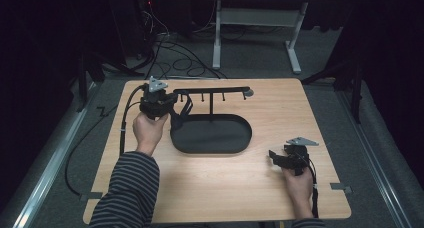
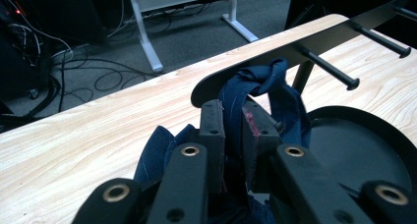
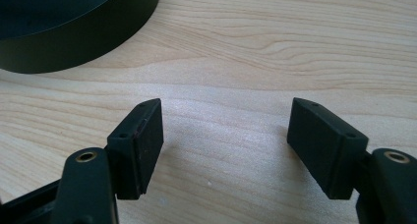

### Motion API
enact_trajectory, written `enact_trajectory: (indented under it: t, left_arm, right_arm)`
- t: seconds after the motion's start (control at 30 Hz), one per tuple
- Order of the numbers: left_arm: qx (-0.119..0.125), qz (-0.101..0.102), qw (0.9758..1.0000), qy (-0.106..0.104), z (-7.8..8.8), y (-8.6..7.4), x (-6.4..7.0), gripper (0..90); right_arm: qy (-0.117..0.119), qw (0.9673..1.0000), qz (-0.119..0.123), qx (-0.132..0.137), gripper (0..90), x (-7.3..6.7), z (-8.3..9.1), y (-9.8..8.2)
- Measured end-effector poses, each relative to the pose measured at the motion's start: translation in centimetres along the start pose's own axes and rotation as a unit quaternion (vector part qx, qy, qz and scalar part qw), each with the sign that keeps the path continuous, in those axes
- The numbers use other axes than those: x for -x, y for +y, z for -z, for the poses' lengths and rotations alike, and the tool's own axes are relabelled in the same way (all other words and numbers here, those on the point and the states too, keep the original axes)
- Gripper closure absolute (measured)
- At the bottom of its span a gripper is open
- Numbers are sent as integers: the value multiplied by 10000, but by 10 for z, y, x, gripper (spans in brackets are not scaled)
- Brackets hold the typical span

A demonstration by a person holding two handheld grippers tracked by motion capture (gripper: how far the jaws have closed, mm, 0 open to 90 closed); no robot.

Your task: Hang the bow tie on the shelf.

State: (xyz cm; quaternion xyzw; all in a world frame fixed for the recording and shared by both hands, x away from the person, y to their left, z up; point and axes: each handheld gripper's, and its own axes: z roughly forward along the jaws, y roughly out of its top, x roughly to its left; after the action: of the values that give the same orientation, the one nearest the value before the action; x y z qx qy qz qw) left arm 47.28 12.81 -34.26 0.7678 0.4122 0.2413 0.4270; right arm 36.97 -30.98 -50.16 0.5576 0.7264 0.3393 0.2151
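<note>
High view: pale wooden bench (image 1: pixel 225 188) in dark room, black peg rack (image 1: pixel 212 91) with oval tray (image 1: pixel 212 134) at centre; left tongs (image 1: pixel 167 108) at rack's left end | left gripper view: jaws pinch blue cloth (image 2: pixel 275 94) looped at rack end, centre frame | right gripper view: right tongs (image 3: pixel 226 135) wide apart, nothing between, over bare bench.
</note>
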Motion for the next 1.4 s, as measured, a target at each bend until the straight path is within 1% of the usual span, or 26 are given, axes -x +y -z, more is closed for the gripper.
enact_trajectory:
  t: [0.1,0.17,0.23,0.37,0.73,0.77,0.9,1.03,1.13,1.23,1.4]
  left_arm:
    - [-23,17,10000,-10,0,-1,-1,795]
    - [-5,72,10000,-38,0,-3,-2,787]
    - [-51,96,9999,-66,0,-4,-3,780]
    - [-127,51,9999,-60,-1,-7,-3,762]
    - [-76,131,9998,-102,3,-10,-5,733]
    - [-90,113,9998,-97,4,-11,-5,730]
    - [-53,146,9998,-103,8,-12,-7,717]
    - [-3,166,9998,-105,11,-13,-8,682]
    - [2,215,9997,-109,13,-15,-9,637]
    - [-47,175,9998,-98,16,-15,-10,613]
    - [42,158,9998,-99,24,-15,-10,577]
  right_arm:
    - [2,10000,-2,-5,311,0,0,0]
    - [3,10000,-3,-5,311,0,0,0]
    - [4,10000,-3,4,311,0,0,0]
    - [0,10000,-3,-5,311,0,0,0]
    - [0,10000,-1,3,311,0,0,0]
    - [0,10000,0,2,311,0,0,0]
    - [-1,10000,0,0,311,0,0,0]
    - [-4,10000,-3,7,311,0,0,0]
    - [-1,10000,0,3,311,0,0,0]
    - [-5,10000,-2,9,311,0,0,0]
    - [-7,10000,3,8,311,0,0,0]
